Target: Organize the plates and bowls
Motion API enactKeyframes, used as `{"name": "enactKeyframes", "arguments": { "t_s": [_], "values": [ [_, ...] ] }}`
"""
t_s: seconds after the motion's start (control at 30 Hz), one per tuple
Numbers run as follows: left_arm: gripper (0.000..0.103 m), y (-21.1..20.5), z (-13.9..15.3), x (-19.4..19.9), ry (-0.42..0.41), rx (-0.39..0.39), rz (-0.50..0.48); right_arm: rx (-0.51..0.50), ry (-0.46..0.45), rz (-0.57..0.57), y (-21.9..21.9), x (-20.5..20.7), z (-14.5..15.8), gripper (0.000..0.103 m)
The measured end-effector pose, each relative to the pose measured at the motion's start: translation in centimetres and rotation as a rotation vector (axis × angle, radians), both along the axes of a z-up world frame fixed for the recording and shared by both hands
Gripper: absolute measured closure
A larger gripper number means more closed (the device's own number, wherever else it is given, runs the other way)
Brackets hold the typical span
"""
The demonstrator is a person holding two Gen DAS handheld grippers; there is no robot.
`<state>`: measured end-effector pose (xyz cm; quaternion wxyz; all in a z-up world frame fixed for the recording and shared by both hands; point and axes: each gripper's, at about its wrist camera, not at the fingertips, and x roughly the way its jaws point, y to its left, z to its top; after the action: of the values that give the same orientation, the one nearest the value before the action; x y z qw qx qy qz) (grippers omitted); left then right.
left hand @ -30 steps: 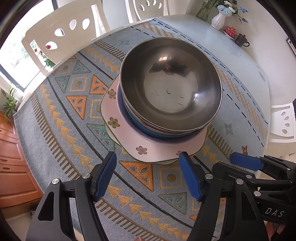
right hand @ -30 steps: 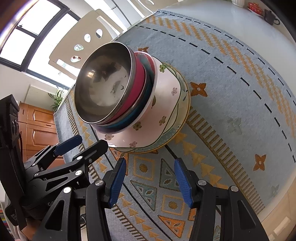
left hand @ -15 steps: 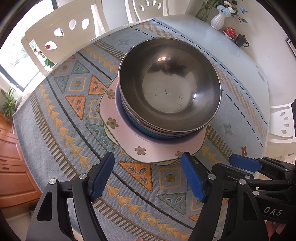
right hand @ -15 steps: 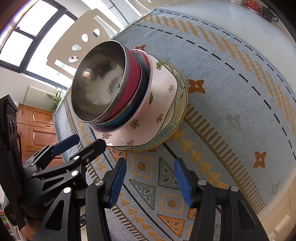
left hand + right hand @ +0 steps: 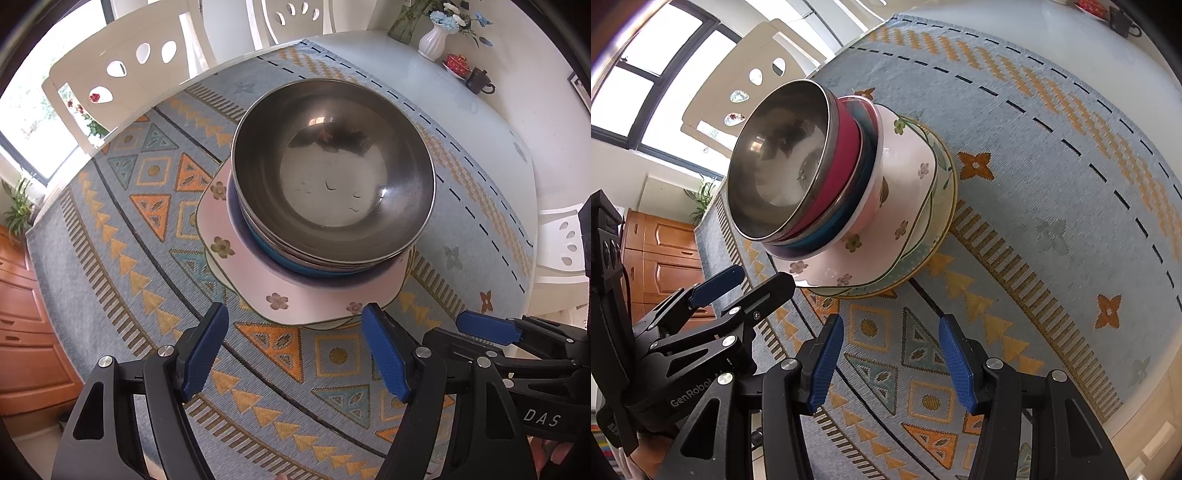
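- While the steel bowl (image 5: 332, 173) sits nested on the red bowl (image 5: 838, 162) and blue bowl (image 5: 849, 218), atop the pink flowered plate (image 5: 314, 291) and rimmed plates (image 5: 934, 221), the stack looks finished.
- It stands just ahead of both sets of fingertips, untouched.
- Judged step: stacking done; next calls for backing away without nudging it.
- Left gripper (image 5: 295, 347): fingers apart, nothing between.
- Right gripper (image 5: 892, 358): fingers apart, empty, over the patterned cloth (image 5: 1052, 184).
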<state>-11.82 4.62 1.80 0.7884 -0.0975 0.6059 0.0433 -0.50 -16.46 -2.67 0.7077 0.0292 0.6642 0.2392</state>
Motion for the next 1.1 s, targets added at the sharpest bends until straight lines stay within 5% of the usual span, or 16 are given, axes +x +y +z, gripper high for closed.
{"name": "enactKeyframes", "arguments": {
  "t_s": [1.1],
  "values": [
    [0.03, 0.5, 0.0, 0.4, 0.005, 0.025, 0.009, 0.011, -0.009, 0.019, 1.0, 0.4, 0.3, 0.051]
  ]
}}
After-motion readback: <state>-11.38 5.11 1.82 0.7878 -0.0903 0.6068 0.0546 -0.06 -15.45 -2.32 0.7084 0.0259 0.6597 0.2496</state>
